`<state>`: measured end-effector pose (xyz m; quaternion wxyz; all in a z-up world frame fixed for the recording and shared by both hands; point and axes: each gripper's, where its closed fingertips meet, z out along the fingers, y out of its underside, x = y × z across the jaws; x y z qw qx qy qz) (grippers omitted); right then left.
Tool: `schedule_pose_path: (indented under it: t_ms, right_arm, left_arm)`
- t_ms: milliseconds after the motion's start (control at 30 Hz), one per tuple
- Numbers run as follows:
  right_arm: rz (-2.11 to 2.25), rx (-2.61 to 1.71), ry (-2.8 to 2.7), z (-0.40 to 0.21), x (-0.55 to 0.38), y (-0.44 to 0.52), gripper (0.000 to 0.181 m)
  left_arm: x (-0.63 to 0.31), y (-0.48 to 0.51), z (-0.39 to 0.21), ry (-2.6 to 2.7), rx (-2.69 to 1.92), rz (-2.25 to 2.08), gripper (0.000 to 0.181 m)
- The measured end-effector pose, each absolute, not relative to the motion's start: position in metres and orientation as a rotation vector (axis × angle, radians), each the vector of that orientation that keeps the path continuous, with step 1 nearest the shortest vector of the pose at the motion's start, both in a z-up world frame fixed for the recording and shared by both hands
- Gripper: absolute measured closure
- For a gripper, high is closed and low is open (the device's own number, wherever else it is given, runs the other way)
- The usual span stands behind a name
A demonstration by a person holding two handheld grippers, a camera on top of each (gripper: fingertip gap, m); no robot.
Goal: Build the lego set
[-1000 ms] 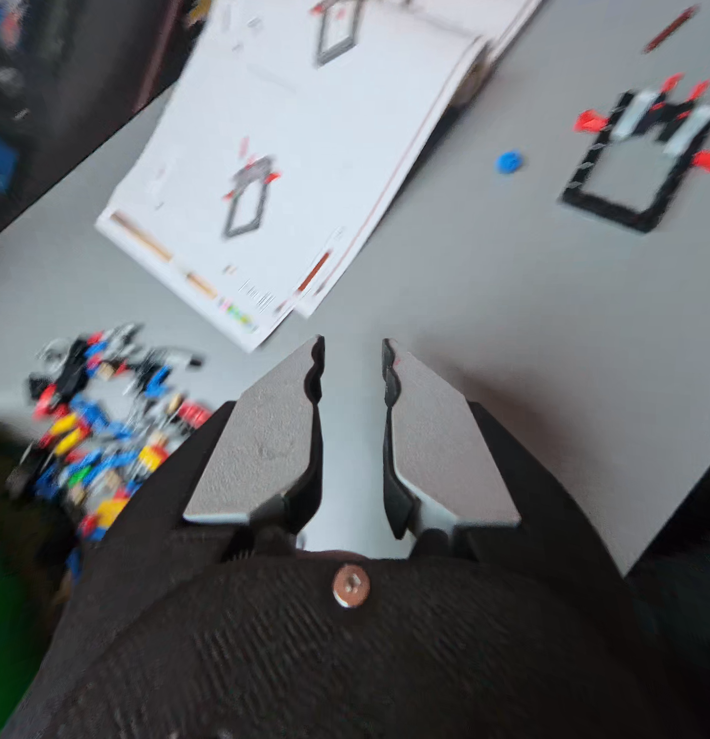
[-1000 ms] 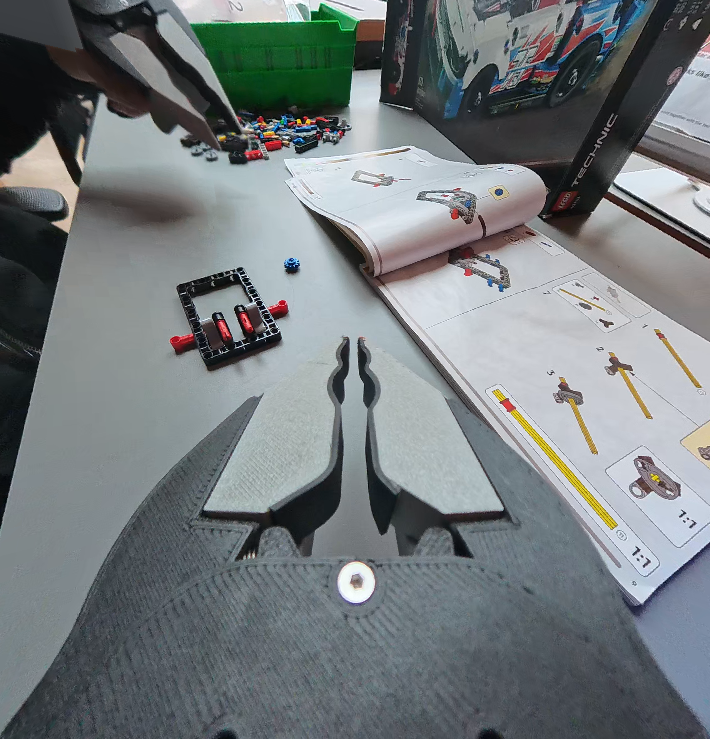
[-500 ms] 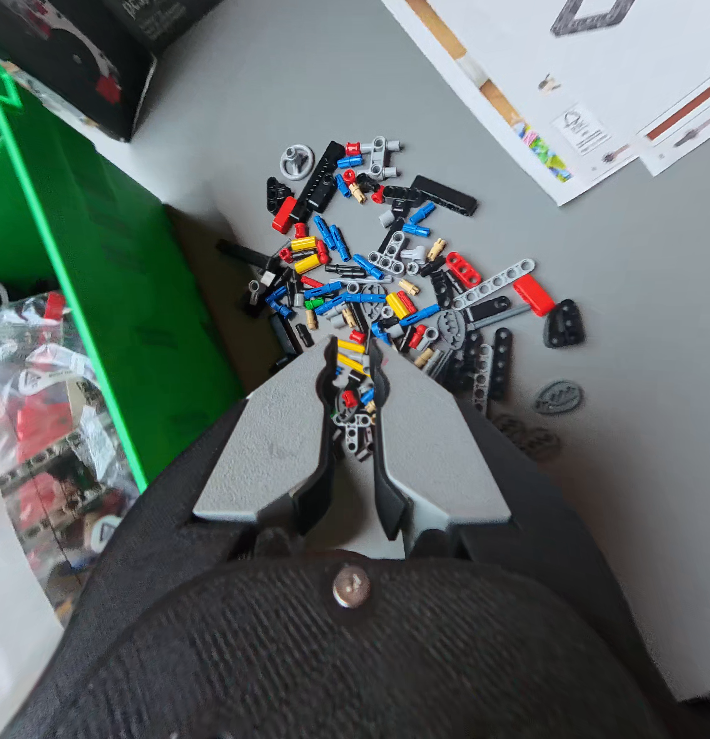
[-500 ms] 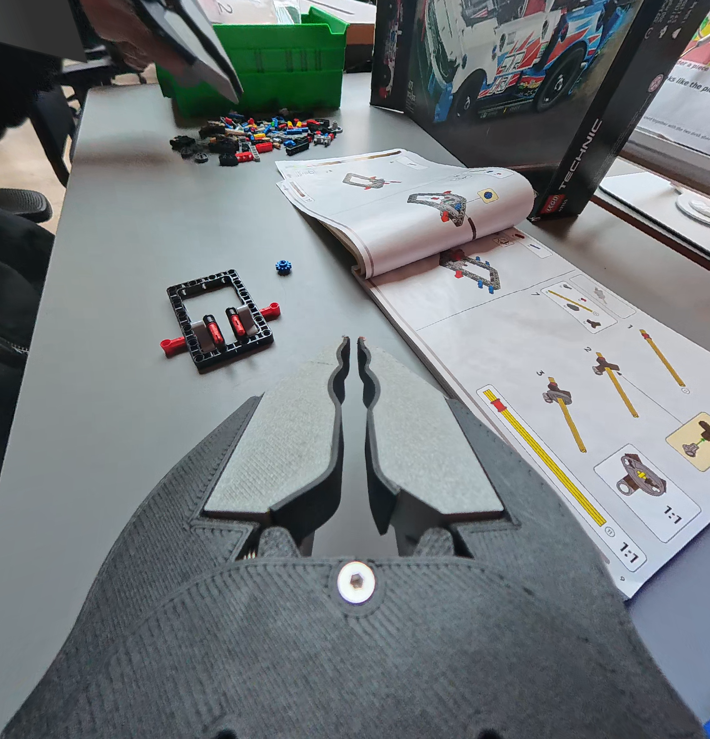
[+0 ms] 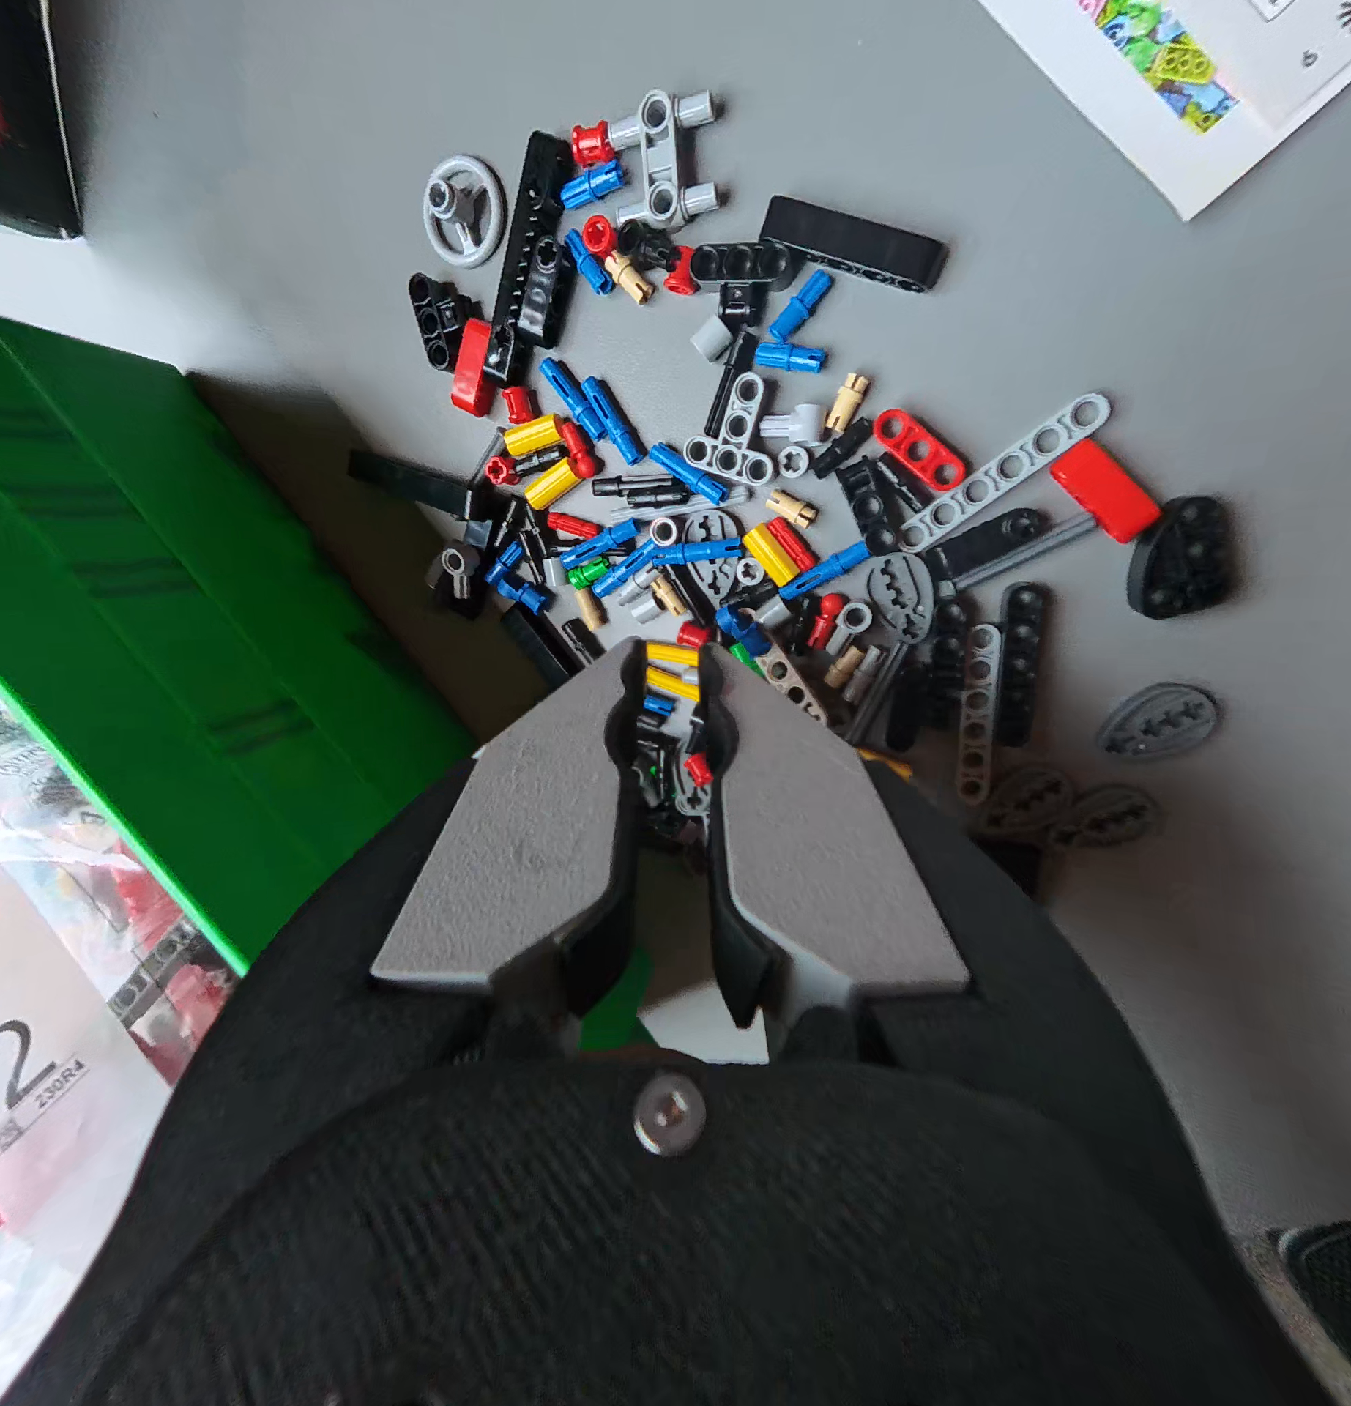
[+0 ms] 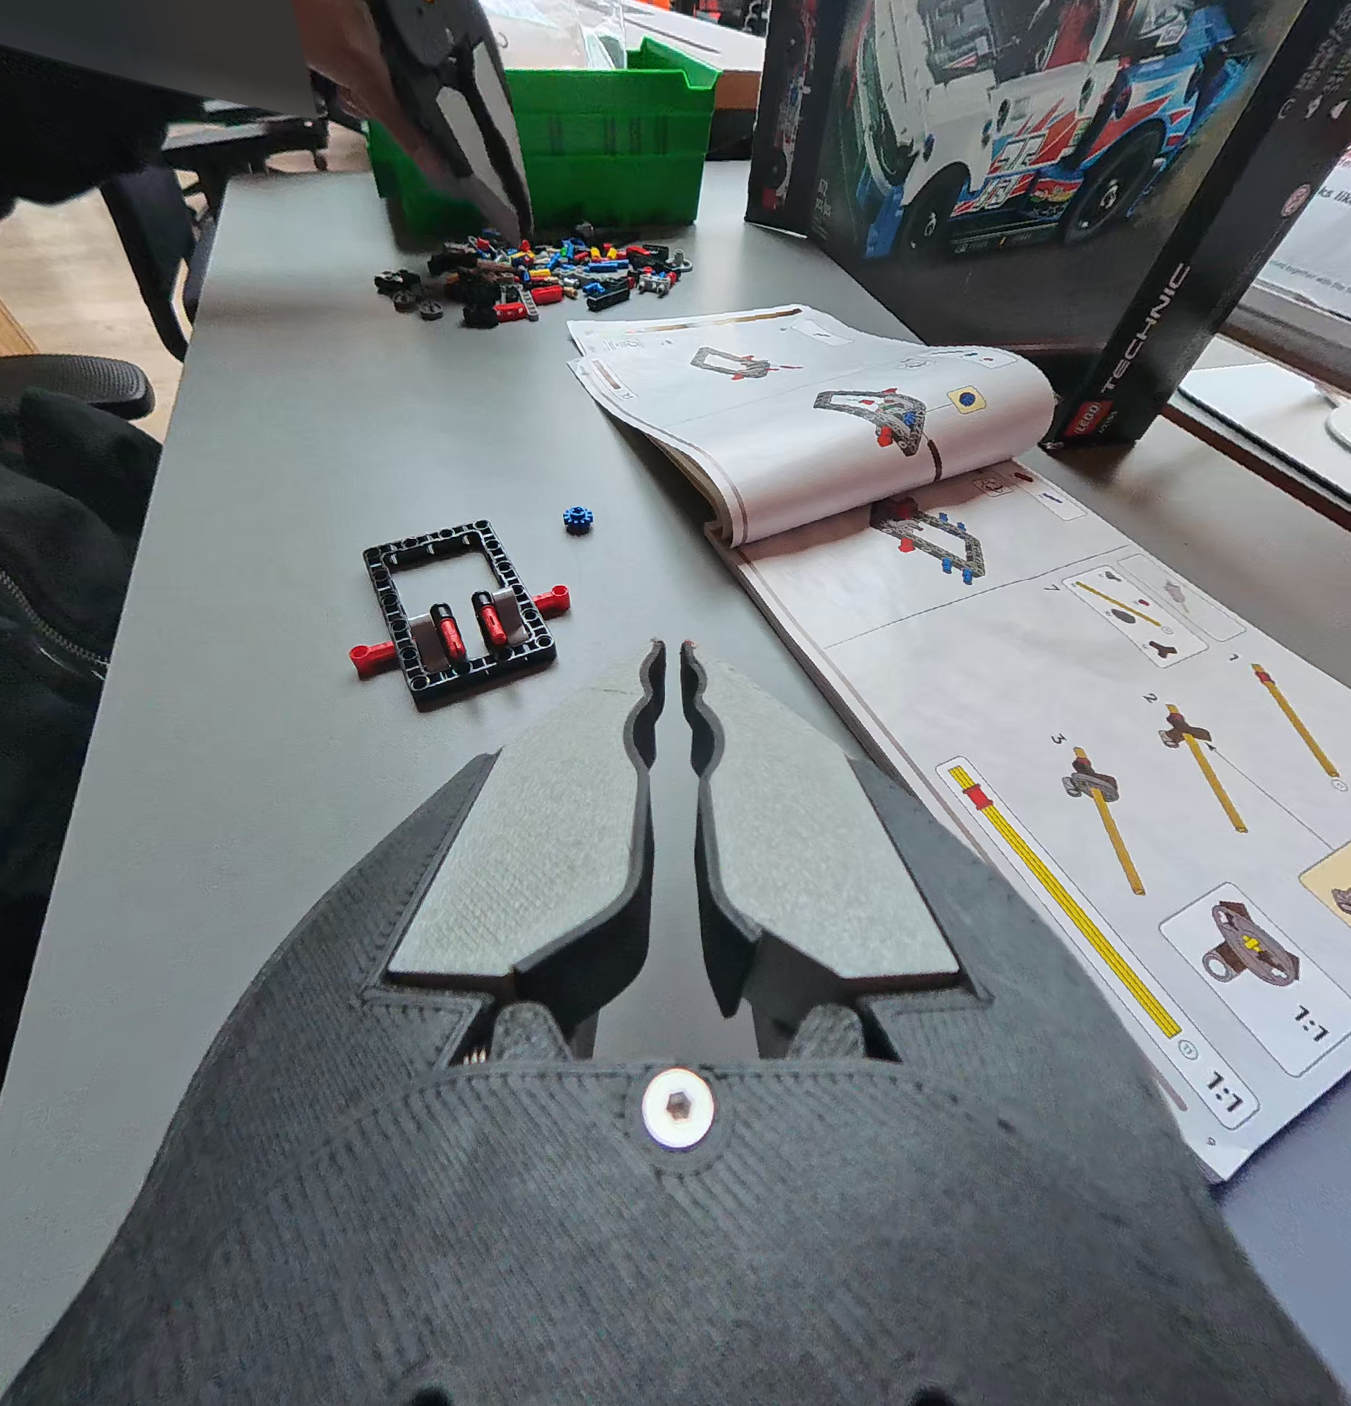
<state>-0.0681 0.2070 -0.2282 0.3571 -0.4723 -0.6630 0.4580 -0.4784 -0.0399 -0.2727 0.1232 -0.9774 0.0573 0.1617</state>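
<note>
Left claw, narrowly parted and empty, hovers over the loose-parts pile beside the green bin; isolate one piece before closing. Right claw, nearly closed, idles near the black frame.

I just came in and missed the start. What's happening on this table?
A person is building a lego set with a gripper in each hand. The left gripper is open, tips down over the pile of loose pieces beside the green bin, holding nothing yet. The right gripper waits empty, nearly closed, near the black frame and the open instruction booklet.
</note>
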Motion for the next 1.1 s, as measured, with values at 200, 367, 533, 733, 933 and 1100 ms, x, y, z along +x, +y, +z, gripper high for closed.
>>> schedule_pose_path:
  t_ms: [200,367,533,733,933,1100]
  right_arm:
    - [1.195,-1.21,-1.712,-0.227,-0.068,0.205,0.181]
    - [1.2,-1.209,-1.707,-0.226,-0.067,0.205,0.181]
    - [1.201,-1.208,-1.712,-0.226,-0.067,0.204,0.181]
    - [1.203,-1.207,-1.715,-0.227,-0.067,0.203,0.181]
    - [1.202,-1.207,-1.713,-0.227,-0.067,0.204,0.181]
    - [1.201,-1.207,-1.718,-0.227,-0.067,0.203,0.181]
  left_arm:
    - [-0.484,-0.037,-0.277,0.369,-2.991,0.462,0.169]
    - [-0.487,-0.043,-0.285,0.463,-3.1,0.42,0.169]
    - [-0.485,-0.045,-0.286,0.481,-3.121,0.373,0.168]
    - [-0.483,-0.045,-0.286,0.497,-3.128,0.311,0.165]
    - [-0.481,-0.045,-0.291,0.494,-3.159,0.251,0.167]
    - [-0.479,-0.044,-0.291,0.499,-3.163,0.229,0.167]
